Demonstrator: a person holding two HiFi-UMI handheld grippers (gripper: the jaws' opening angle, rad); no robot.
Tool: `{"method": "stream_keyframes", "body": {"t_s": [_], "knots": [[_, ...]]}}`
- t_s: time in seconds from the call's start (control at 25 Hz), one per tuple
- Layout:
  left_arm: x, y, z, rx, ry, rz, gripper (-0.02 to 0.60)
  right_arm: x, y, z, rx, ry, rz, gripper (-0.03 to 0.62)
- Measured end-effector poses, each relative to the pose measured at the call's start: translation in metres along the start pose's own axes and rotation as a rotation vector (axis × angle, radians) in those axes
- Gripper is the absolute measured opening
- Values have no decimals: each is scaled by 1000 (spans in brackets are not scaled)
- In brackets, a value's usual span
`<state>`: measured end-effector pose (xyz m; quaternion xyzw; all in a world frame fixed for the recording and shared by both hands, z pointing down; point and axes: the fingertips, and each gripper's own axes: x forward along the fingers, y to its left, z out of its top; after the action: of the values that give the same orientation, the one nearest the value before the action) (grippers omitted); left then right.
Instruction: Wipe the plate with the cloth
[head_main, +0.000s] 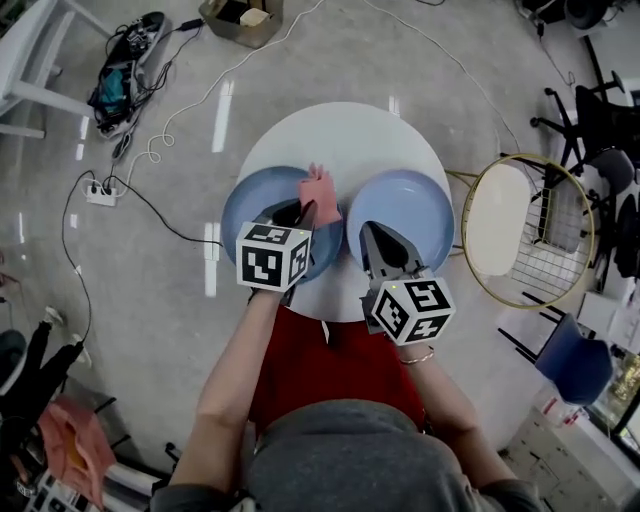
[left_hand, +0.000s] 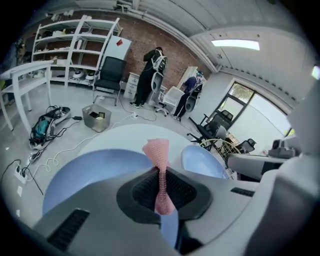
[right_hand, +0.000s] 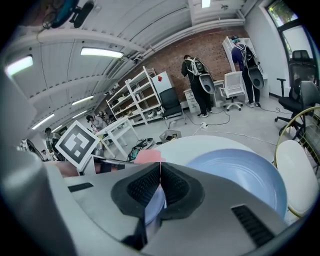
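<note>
Left tongs (left_hand: 161, 175) pinch a pink knit cloth (left_hand: 156, 150) (bunched narrow), its long axis along the tongs, free end pointing away from the person, over the left blue plate (head_main: 245, 205) on the worktop (head_main: 340, 135); right tongs (right_hand: 160, 175) closed, empty.

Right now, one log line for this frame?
left gripper: shut on cloth | cloth: over left plate | right gripper: shut, over right plate

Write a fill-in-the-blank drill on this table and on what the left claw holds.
1. The left claw is shut on a cloth coloured ___.
2. The left plate and the right plate are both ___ in colour.
3. The white table under them is ___ in shape.

Missing words: pink; blue; round.
</note>
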<state>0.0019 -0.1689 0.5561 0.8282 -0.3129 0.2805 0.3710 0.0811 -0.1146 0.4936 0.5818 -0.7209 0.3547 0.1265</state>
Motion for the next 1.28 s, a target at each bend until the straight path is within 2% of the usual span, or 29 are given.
{"method": "stream_keyframes", "body": {"t_s": [0.2,0.52,0.88,1.28], "knots": [[24,-12,-27,68,145,16,34,-12,-11,-5,19,-3,-11,29],[14,16,-63,83,246,78,34,-3,8,-12,-10,21,32,29],[-25,65,-91,53,266,178,34,20,50,-23,-80,67,114,29],[-64,93,-104,-12,220,265,34,33,89,-30,-139,106,190,29]]}}
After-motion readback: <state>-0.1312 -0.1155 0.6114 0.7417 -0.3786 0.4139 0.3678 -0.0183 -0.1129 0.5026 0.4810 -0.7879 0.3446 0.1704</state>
